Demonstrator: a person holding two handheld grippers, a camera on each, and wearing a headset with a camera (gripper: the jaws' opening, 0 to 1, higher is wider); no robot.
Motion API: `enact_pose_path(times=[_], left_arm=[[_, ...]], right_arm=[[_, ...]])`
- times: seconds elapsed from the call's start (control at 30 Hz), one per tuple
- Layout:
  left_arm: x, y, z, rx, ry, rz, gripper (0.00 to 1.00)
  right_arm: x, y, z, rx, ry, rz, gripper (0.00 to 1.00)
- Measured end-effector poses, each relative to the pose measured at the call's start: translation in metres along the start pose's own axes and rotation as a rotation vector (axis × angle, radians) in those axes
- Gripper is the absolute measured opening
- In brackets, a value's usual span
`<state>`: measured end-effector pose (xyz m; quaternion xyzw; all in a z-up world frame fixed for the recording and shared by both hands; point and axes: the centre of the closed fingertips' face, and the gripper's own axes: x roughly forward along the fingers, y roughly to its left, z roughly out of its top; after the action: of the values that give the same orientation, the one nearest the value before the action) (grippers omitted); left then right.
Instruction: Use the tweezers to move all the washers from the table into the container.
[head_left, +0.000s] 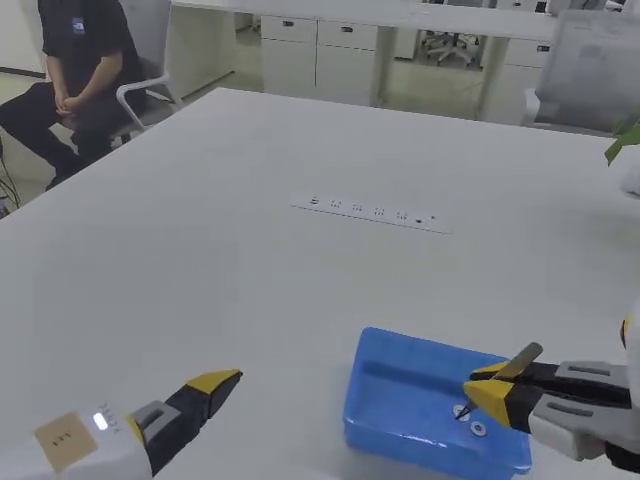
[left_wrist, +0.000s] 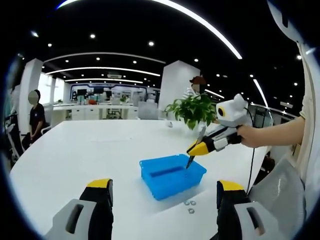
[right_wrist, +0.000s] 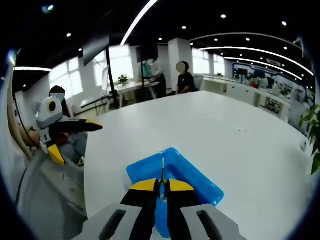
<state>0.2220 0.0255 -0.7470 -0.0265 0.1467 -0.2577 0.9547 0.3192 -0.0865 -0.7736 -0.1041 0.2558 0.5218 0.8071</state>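
A blue container (head_left: 400, 385) sits near the table's front edge. Two washers (head_left: 479, 430) lie inside it. My right gripper (head_left: 497, 392) is shut on the metal tweezers (head_left: 520, 360), whose tip dips into the container beside one washer (head_left: 460, 411). The right gripper view has the same gripper (right_wrist: 162, 186) clamping the tweezers (right_wrist: 162, 172) over the container (right_wrist: 197, 182). My left gripper (head_left: 225, 383) hovers open to the container's left, holding nothing. In the left gripper view, that gripper (left_wrist: 162, 187) faces the container (left_wrist: 170, 172), and two washers (left_wrist: 189, 206) lie on the table in front of it.
A white power strip (head_left: 372, 212) lies flat mid-table. A person (head_left: 75, 70) sits on a chair beyond the far left corner. A potted plant (left_wrist: 192, 110) stands at the table's right end. A mesh chair (right_wrist: 45, 200) is close behind the front edge.
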Motion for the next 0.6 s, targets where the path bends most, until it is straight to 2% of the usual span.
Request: enact_pose_path(times=[0.1,0.27,0.47,0.6], left_arm=[[0.000,0.000,0.000,0.000,0.001,0.001,0.87],[0.000,0.001,0.000,-0.001,0.002,0.006,0.87],[0.000,0.001,-0.001,0.000,0.006,0.005,0.86],[0.000,0.001,-0.001,0.001,0.009,0.004,0.86]], right_arm=[[0.003,-0.013,-0.005,0.042,0.004,-0.002,0.03],[0.010,-0.027,-0.014,0.105,0.030,-0.015,0.03],[0.021,-0.034,-0.030,0.188,0.093,-0.024,0.03],[0.028,-0.035,-0.037,0.174,0.125,-0.030,0.03]])
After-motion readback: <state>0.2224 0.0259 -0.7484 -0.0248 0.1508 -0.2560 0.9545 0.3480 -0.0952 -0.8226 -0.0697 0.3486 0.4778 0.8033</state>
